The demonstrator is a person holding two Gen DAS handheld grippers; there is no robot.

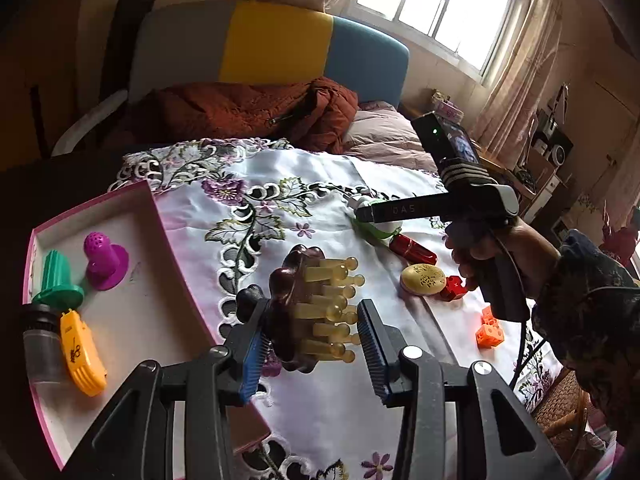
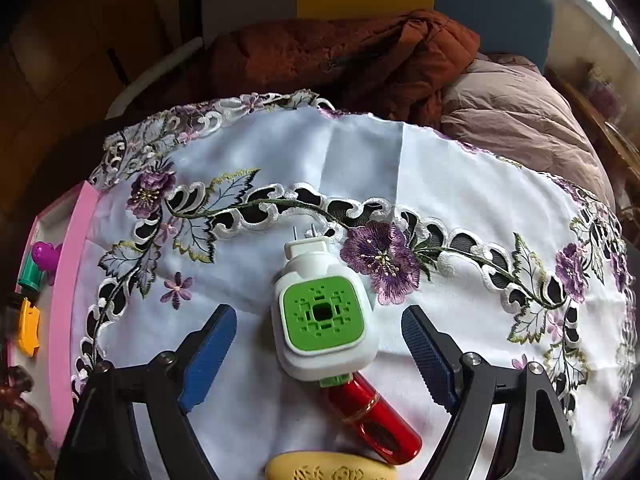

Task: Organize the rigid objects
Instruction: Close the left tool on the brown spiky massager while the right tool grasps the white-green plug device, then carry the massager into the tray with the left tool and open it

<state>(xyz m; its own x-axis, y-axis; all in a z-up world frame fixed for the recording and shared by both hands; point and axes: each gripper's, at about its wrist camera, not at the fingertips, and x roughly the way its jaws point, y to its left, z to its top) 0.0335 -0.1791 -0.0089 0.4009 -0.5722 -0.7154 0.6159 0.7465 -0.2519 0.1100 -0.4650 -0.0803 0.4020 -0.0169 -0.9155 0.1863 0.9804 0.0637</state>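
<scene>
Between the left tongs [image 1: 316,332], the brown massager with amber prongs [image 1: 308,308] sits lifted, base against the left pad; whether it's firmly pinched I can't tell. Likely bound for the pink tray [image 1: 132,200], where the purple [image 1: 105,260], green [image 1: 56,280] and yellow pieces [image 1: 82,352] already sit. Right tongs [image 2: 320,332] spread wide around the green-white plug-in [image 2: 324,316], not touching. Surface carries an embroidered floral cloth [image 2: 280,152]; bed with rust jacket [image 2: 360,60] behind, window lit.

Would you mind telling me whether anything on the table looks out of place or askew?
The white-and-green plug-in device lies overlapping the red cylinder, while the brown massage brush sits tipped on edge between the left gripper fingers.
</scene>
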